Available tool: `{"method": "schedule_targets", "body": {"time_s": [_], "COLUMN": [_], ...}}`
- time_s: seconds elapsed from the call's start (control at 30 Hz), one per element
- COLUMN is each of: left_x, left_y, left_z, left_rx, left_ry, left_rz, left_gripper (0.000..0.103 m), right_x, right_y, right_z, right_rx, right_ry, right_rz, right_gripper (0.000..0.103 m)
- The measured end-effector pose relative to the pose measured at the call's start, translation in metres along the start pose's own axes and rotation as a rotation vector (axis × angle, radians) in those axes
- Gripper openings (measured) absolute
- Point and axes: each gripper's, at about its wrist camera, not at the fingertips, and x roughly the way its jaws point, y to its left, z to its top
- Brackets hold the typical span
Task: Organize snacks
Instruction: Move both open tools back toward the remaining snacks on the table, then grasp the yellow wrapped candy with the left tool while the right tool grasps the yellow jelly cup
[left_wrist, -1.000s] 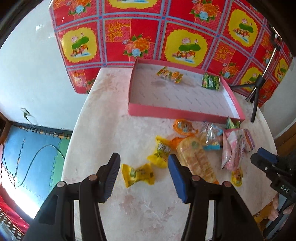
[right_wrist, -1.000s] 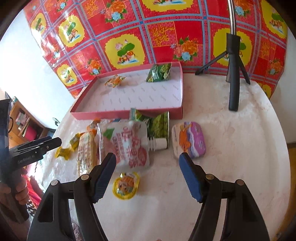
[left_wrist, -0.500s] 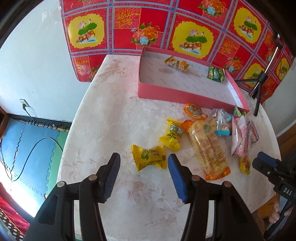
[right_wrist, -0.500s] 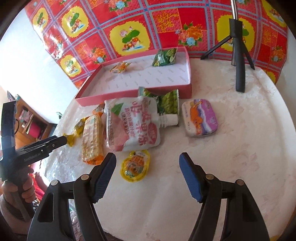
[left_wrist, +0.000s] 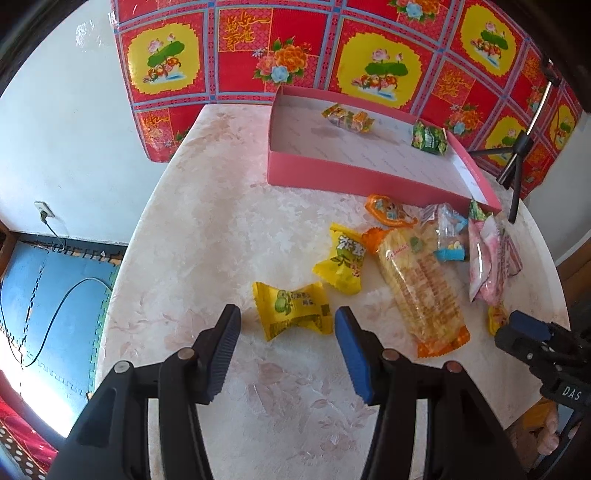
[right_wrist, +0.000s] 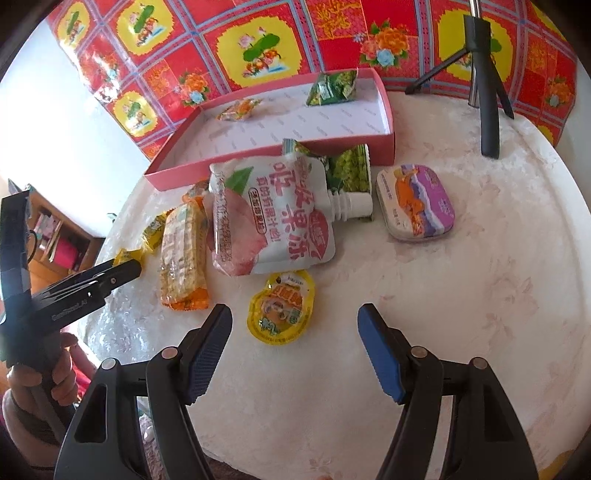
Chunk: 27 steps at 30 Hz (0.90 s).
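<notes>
Both claws hang released over the tabletop (left_wrist: 207, 229): left claw (left_wrist: 286, 354) just short of a yellow candy packet (left_wrist: 293, 310), right claw (right_wrist: 295, 350) nearing a jelly cup (right_wrist: 282, 308). Both look light and crinkly (probably slippery); pinch across their middles.

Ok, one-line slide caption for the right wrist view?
Open right hand-held gripper hovers over a yellow jelly cup, snacks still outside the pink tray.
</notes>
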Motion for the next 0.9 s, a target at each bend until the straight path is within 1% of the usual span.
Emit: {"method": "schedule_targets", "body": {"time_s": [0.1,0.2,0.27,0.33,0.53,0.67,0.73,0.8,0.9], "left_x": [0.001,0.001,0.001,0.001,0.002,0.003,0.003,0.001,-0.002], "left_y": [-0.001,-0.002,-0.002,-0.002,-0.001,0.001,0.001,0.001,0.0], "left_z": [0.0,-0.001,-0.002,-0.003,-0.003,-0.003,-0.003,-0.004,-0.003], "left_rx": [0.007,0.021,0.028,0.031,0.046,0.046,0.048,0.047,0.054], "left_ry": [-0.011,-0.025,-0.035,-0.044,-0.062,-0.069,-0.073,-0.079,-0.091], "left_rz": [-0.01,0.006,0.013,0.017,0.02,0.007,-0.004,-0.01,-0.018], "left_gripper": [0.056,0.05,0.044,0.041,0.039,0.037,0.036,0.035,0.03], "right_x": [0.001,0.003,0.004,0.006,0.006,0.005,0.006,0.006,0.006], "right_y": [0.001,0.004,0.008,0.012,0.012,0.014,0.016,0.017,0.016], "right_z": [0.001,-0.001,-0.002,-0.002,-0.002,-0.003,-0.003,-0.003,-0.003], "right_rx": [-0.002,-0.012,-0.031,-0.054,-0.052,-0.041,-0.049,-0.049,-0.044], "right_ry": [-0.002,-0.01,-0.014,-0.017,-0.022,-0.023,-0.025,-0.026,-0.029], "right_rz": [-0.013,-0.033,-0.056,-0.076,-0.08,-0.04,-0.036,-0.033,-0.025], "right_gripper": [0.072,0.072,0.073,0.074,0.073,0.064,0.061,0.054,0.049]}}
